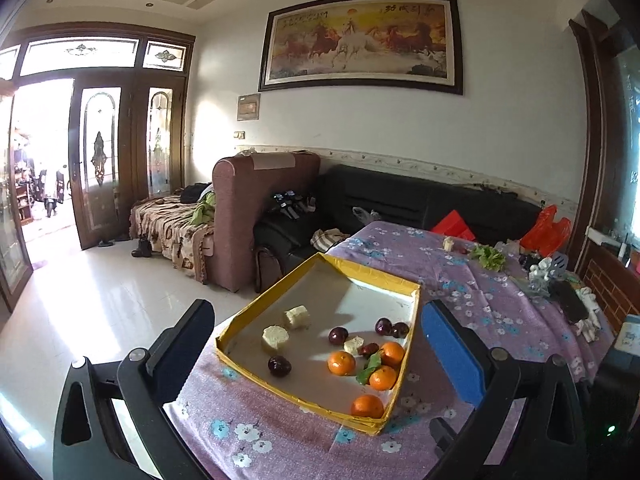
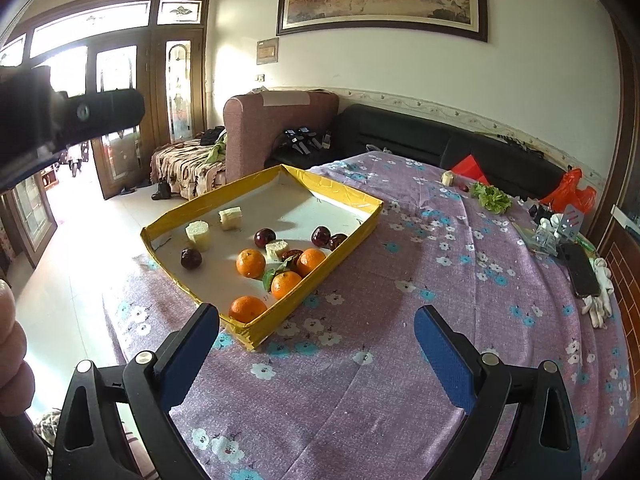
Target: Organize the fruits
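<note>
The left gripper (image 1: 320,344) hovers low over the near edge of the table, its two blue-padded fingers (image 1: 452,356) spread wide with nothing between them. Framed in that gap lies the yellow-rimmed tray (image 1: 236,318), a shallow rectangular box on the purple floral tablecloth (image 1: 256,412); its long axis runs away from this gripper and slightly to the left, one short end nearest the fingers.

The right gripper (image 2: 316,344) is likewise wide open and holds nothing, hanging above bare cloth with the tray ahead and to its left. From here the tray's near corner sits just beyond the left finger.

Closest inside the tray rests a tangerine (image 2: 247,309) in the near corner. Past it cluster three more tangerines (image 2: 286,284), one carrying green leaves (image 2: 272,274), packed against the tray's right wall. Dark red plums (image 2: 191,258) are scattered beyond: one alone to the left, one mid-tray, two side by side near the right wall. Pale sugarcane-like chunks (image 2: 199,234) stand towards the left wall, another small one among the tangerines.

Farther off to the right, outside the tray, a lettuce leaf (image 2: 490,197) and another pale chunk (image 2: 447,178) lie on the cloth, and a phone (image 2: 582,270) with white gloves (image 2: 600,288) near the right edge. A black sofa (image 2: 420,136) lies behind the table.
</note>
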A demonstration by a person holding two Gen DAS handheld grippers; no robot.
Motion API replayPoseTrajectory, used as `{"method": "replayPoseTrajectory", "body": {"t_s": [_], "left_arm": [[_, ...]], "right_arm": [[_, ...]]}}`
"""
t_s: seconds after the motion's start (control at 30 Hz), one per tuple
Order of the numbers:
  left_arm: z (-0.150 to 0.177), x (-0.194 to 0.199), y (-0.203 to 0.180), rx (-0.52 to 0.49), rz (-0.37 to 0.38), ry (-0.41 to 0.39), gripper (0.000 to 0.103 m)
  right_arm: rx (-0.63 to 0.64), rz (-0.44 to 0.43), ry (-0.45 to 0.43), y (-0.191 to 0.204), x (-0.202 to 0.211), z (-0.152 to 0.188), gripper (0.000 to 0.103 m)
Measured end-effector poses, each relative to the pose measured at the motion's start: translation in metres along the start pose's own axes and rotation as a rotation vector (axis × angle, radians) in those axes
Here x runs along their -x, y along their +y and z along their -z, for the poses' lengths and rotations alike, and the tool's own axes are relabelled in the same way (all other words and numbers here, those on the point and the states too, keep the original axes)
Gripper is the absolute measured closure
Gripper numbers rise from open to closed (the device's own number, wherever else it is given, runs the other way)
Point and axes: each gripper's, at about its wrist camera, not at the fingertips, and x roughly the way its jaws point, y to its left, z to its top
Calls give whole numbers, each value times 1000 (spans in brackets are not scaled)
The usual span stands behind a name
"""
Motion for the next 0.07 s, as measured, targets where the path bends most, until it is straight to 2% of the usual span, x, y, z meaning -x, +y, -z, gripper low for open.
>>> {"method": "replayPoseTrajectory", "body": {"t_s": [0.07], "left_arm": [[1, -8, -8, -30, 8, 42, 0]], "right_arm": [[-28, -4, 15, -9, -2, -1, 3]]}}
